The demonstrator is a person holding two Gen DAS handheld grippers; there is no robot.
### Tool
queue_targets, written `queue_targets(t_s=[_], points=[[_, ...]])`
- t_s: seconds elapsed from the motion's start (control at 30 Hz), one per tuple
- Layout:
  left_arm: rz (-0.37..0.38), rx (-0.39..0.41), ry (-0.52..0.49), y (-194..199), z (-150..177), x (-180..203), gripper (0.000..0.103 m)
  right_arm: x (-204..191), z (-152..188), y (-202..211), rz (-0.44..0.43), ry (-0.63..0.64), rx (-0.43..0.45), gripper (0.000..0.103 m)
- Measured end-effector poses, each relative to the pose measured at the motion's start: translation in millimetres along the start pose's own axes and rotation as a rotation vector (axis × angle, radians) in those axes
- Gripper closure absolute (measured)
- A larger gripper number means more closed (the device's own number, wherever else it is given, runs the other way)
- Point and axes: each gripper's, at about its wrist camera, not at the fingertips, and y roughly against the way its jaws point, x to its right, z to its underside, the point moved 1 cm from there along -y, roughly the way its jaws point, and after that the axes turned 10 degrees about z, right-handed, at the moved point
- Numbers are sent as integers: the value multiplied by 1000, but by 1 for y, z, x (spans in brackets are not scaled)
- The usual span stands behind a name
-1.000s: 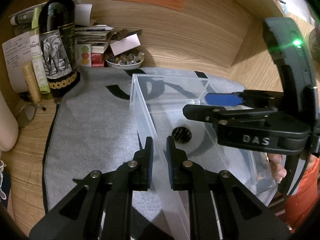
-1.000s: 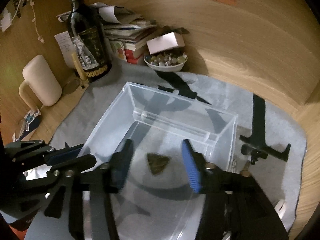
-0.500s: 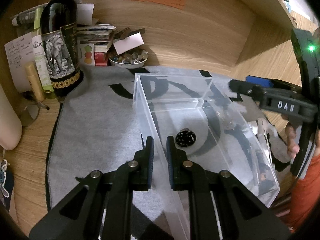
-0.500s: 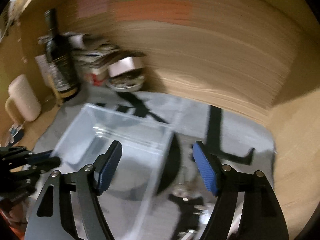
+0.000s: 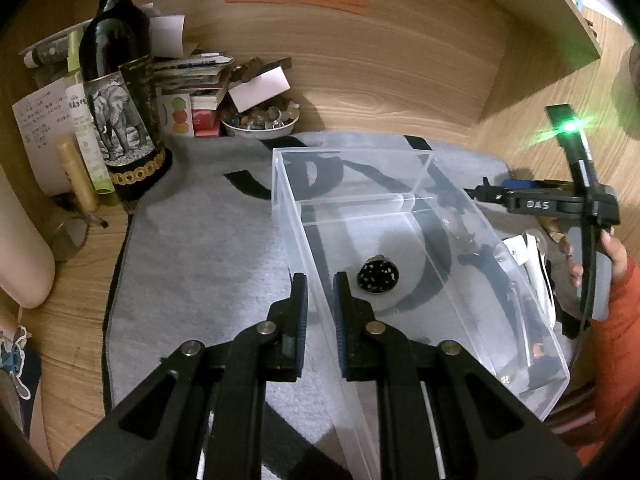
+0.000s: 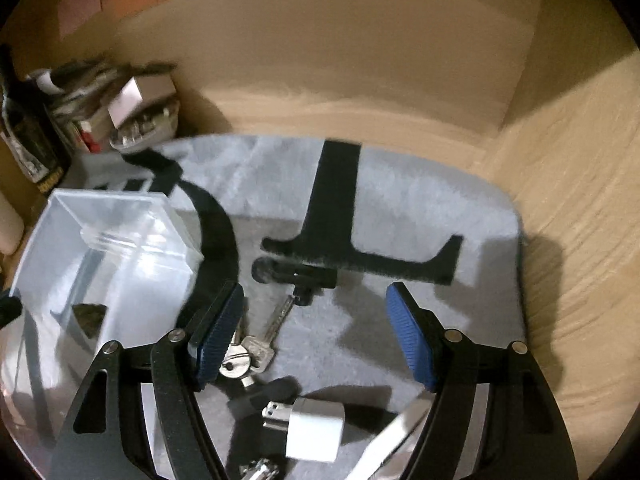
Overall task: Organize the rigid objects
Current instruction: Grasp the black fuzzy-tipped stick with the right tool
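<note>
A clear plastic box (image 5: 400,184) stands on a grey mat, with a dark speckled round object (image 5: 378,276) lying inside. My left gripper (image 5: 319,292) is shut on the box's left wall. My right gripper (image 6: 316,320) is open and empty, right of the box (image 6: 120,216), above loose items on the mat: a bunch of keys (image 6: 250,352), a small black cylindrical tool (image 6: 296,274) and a white plug adapter (image 6: 314,428). The right gripper also shows in the left wrist view (image 5: 500,192).
A wine bottle (image 5: 120,92), stacked papers and a bowl of small trinkets (image 5: 260,122) crowd the back left corner. Wooden walls close the back and right. A white flat strip (image 6: 392,436) lies near the right gripper's right finger.
My right gripper has swung from over the box to the right, above the keys and adapter, and opened wider. My left gripper stays shut on the box wall.
</note>
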Motion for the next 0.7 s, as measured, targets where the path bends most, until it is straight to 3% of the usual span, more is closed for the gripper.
queue_targets(t_s=[0.27,0.43,0.57,0.7], points=[[9,-14,7,-5,1,0,90,-21,-12,-42,-14,102,-91,32],[13,-14,12,-7,0,-2,90,-21,-19,-64,-18,89,-150,32],[5,-15,-3,-7,1,0,90,-16,-16,-60,-49,52,-158,46],[-6,-13,-12,-8,1,2,90,-13,-10,-41,-47,37,-125,47]])
